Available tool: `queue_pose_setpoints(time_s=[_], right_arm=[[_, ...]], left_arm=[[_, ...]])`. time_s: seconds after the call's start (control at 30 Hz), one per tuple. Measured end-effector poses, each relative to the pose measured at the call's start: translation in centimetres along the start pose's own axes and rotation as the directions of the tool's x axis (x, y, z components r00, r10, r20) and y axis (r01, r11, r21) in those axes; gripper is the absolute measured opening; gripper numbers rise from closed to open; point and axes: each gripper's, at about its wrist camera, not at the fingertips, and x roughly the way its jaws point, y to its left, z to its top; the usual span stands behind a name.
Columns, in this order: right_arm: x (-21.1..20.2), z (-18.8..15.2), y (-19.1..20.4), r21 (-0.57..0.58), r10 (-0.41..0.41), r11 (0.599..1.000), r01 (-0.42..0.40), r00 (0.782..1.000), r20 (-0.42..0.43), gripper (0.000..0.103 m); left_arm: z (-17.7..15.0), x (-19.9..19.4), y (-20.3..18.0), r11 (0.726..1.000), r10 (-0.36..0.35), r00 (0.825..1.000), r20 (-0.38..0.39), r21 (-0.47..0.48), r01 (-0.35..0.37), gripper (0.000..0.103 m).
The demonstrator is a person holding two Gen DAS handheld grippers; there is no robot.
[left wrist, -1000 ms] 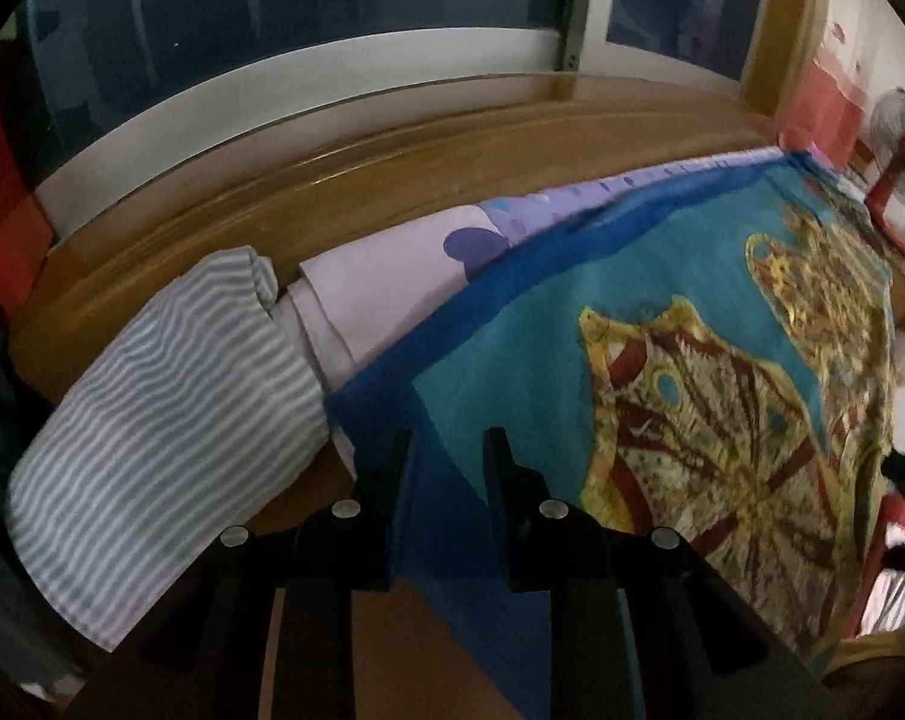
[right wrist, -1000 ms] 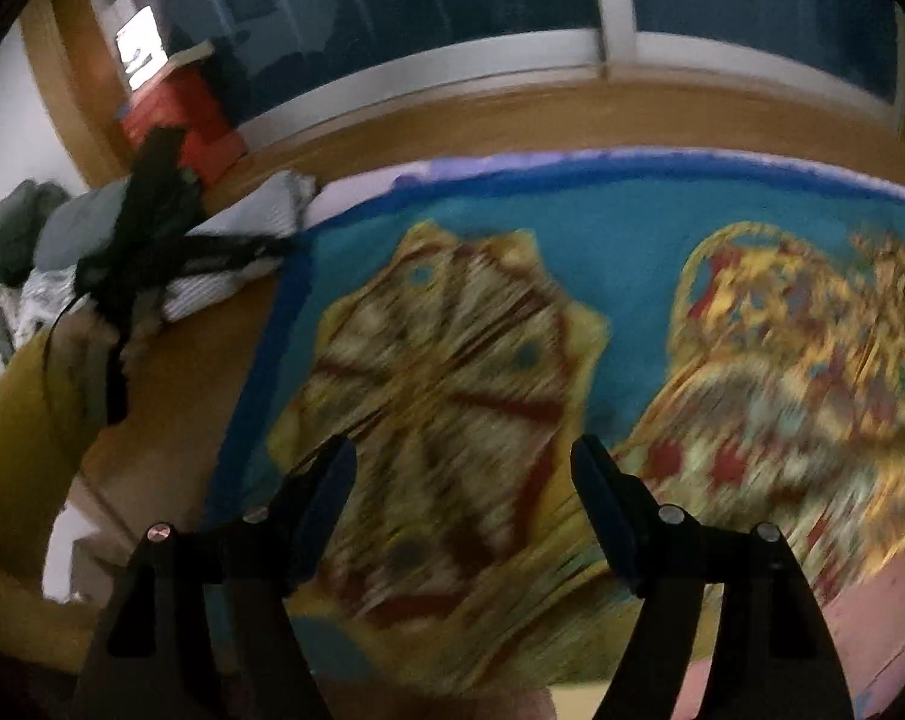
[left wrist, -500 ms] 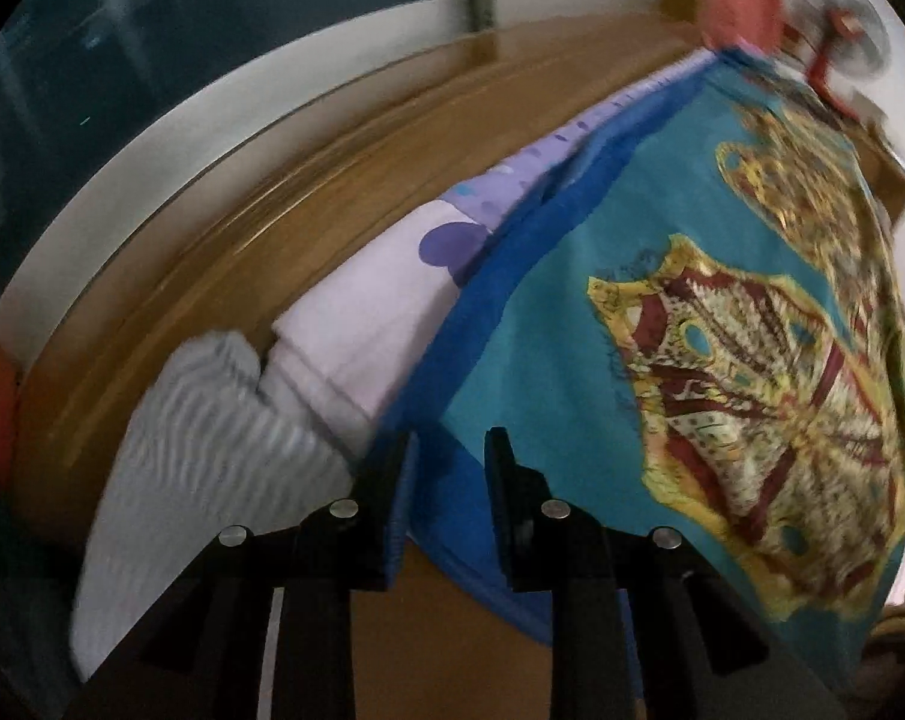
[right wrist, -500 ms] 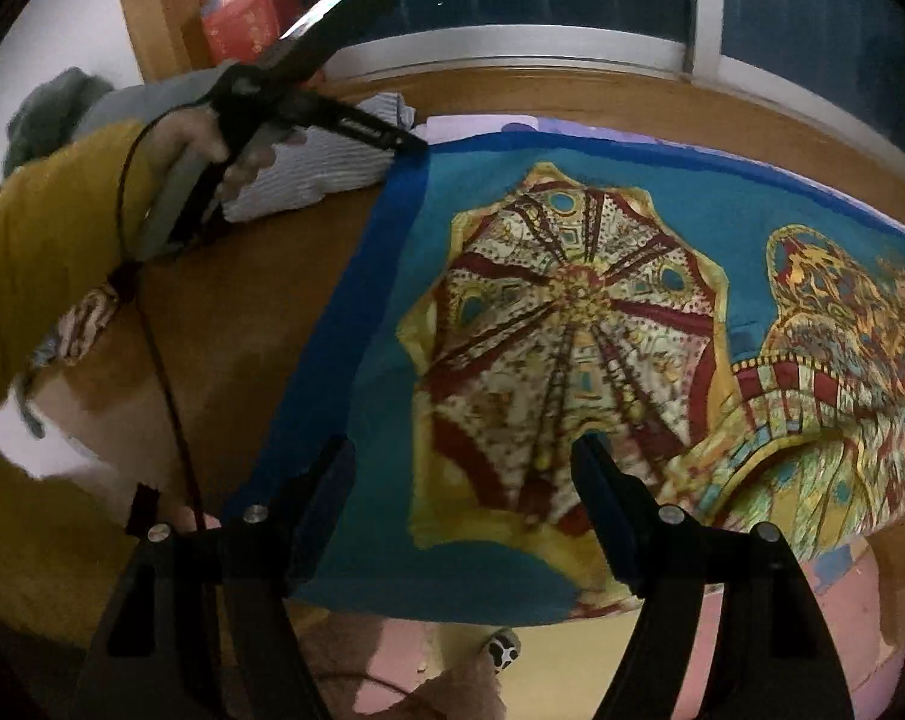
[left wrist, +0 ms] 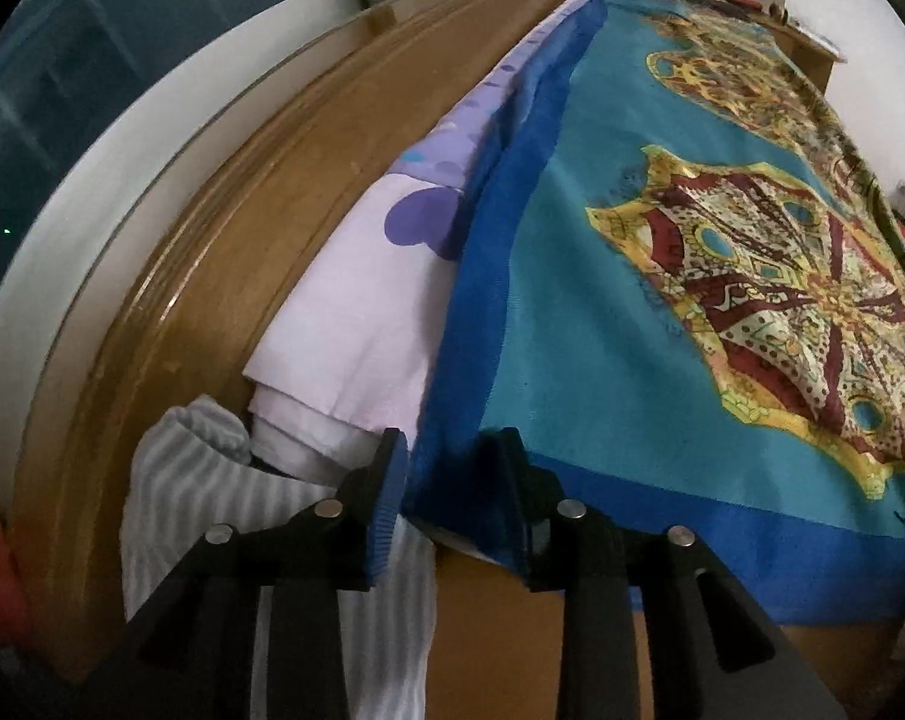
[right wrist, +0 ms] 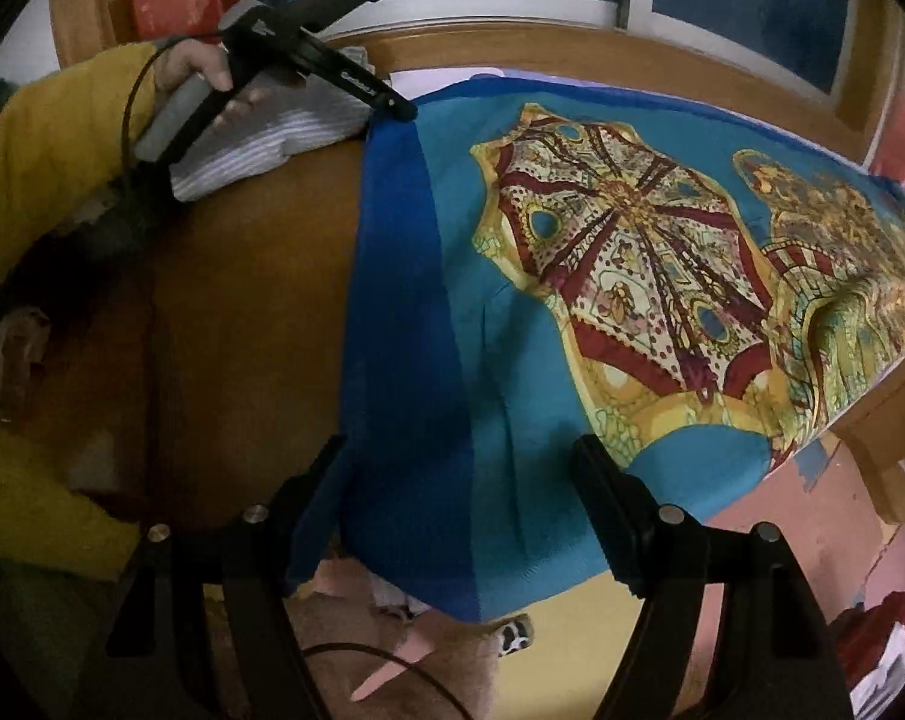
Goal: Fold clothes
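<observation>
Left gripper [left wrist: 452, 492] fingers opening; corner of the blue scarf [left wrist: 602, 324] sits between them, pads no longer pinching it; right gripper [right wrist: 458, 498] fingers spread wide, straddling the scarf's near hanging edge, gripping nothing; scarf lies flat on the wooden tabletop [right wrist: 242, 312], dark blue border, teal field, red-and-gold medallion print, near edge draped over the tabletop's front; striped grey-white garment [left wrist: 194, 498] just beside the left fingers; white-and-lilac folded cloth [left wrist: 356, 324] under the scarf's far edge; yellow sleeve [right wrist: 38, 150] and hand [right wrist: 206, 69] hold the left gripper's handle.
</observation>
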Motion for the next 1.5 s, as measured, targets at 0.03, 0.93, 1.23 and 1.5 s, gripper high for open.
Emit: queue_pose_setpoints(time_s=[0.03,0.93,1.23,1.5], right_arm=[[0.3,0.0,0.2,-0.004,-0.016,1.000,0.017,1.000,0.008,0.076],[-2.2,0.4,-1.8,0.222,0.046,0.972,-0.072,0.991,0.122,0.008],[-3.5,1.2,-5.9,0.378,0.231,0.877,-0.297,0.950,0.213,0.008],[-1.6,-0.1,-7.5,0.478,0.411,0.741,-0.471,0.882,0.233,0.009]], left_arm=[[0.0,0.1,0.3,1.000,-0.018,1.000,0.004,-0.013,0.018,0.031],[1.6,-2.2,2.1,0.949,-0.250,0.958,0.138,-0.160,0.271,0.005],[1.6,-3.6,3.0,0.907,-0.282,0.944,0.172,-0.271,0.321,0.005],[2.3,-4.4,3.0,0.903,-0.262,0.949,0.174,-0.303,0.305,0.005]])
